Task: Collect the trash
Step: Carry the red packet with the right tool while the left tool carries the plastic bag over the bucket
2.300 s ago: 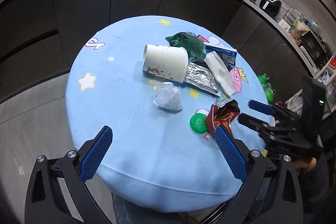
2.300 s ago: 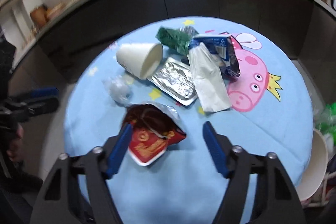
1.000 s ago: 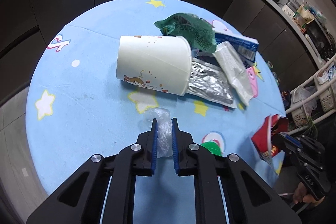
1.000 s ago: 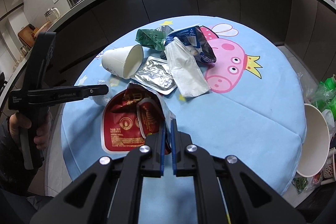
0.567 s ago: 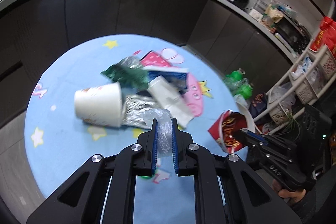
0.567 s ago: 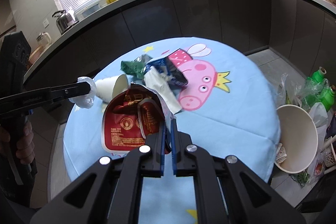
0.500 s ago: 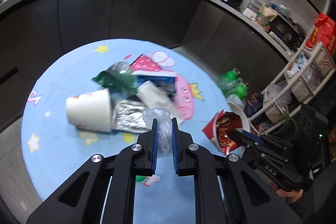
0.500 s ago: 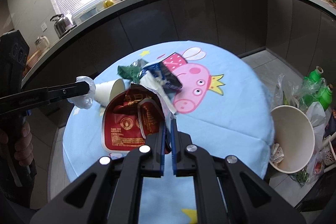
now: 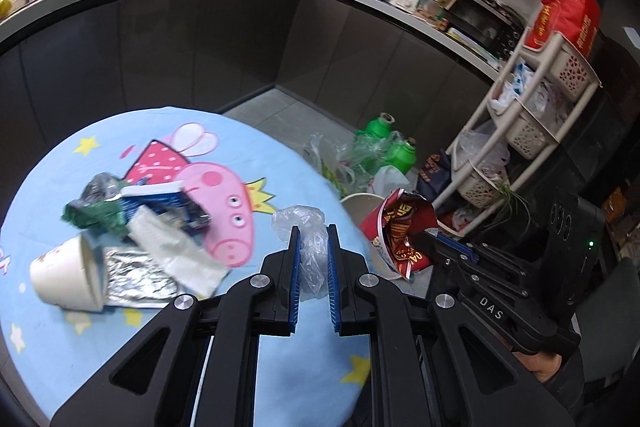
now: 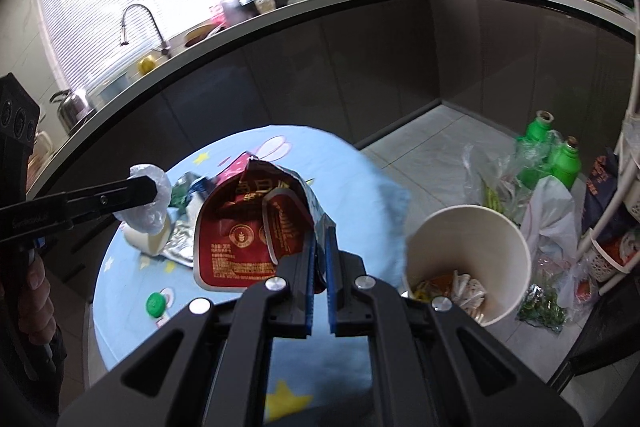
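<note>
The right wrist view alone shows a green cap [image 10: 155, 303] on the table [image 10: 352, 195] and scraps inside the paper bin [image 10: 466, 259] on the floor beside it. The left gripper [image 9: 313, 239] is pinched on a clear plastic wad [image 9: 308, 231] above the table edge. The right gripper [image 10: 319, 239] is clamped on a red wrapper [image 10: 240, 235], held up just left of the bin. The left wrist view shows a cup [image 9: 66, 275], foil [image 9: 136, 279] and tissue [image 9: 172, 251] on the table.

I count two green bottles [image 9: 378, 131] on the floor, one white paper bin [image 10: 468, 259], one paper cup [image 9: 66, 277], one green cap [image 10: 155, 304], one red wrapper [image 10: 240, 239], one plastic wad [image 9: 308, 239].
</note>
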`<state>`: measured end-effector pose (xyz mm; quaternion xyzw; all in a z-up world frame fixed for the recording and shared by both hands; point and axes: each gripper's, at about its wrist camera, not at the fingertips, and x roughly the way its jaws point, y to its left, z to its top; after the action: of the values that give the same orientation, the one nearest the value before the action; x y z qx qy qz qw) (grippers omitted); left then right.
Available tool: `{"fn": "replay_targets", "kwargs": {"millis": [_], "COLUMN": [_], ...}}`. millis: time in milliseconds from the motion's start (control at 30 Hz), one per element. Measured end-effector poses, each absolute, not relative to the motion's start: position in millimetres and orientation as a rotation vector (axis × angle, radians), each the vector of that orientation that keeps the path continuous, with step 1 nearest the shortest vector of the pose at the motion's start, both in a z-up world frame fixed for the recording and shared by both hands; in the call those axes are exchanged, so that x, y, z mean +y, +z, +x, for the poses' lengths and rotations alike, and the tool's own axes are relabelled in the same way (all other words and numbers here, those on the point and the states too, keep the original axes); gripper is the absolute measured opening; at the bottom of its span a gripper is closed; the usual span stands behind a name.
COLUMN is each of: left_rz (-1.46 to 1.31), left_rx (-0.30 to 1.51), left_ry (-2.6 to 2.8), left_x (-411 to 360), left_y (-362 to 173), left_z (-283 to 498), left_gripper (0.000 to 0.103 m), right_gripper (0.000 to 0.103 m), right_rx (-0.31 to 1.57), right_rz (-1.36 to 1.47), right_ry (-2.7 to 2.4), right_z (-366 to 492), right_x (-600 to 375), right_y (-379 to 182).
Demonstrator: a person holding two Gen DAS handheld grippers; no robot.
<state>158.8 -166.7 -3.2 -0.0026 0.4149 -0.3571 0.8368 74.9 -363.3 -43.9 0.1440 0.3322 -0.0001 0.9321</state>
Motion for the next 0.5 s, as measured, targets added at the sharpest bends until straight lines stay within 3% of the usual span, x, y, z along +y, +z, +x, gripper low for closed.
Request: {"fn": "replay_targets", "kwargs": {"millis": [500], "left_rz": [0.091], "left_rx": [0.957], "left_ry": [-0.927], "left_x": [-299], "left_y": [-31], "left_z": [167], "left_gripper": [0.011], "right_gripper": [0.006], "right_rx": [0.681], "right_rz": [0.414], "right_ry": [-0.208], "right_z": [50], "right_x": [-469], "right_y": [-78]}}
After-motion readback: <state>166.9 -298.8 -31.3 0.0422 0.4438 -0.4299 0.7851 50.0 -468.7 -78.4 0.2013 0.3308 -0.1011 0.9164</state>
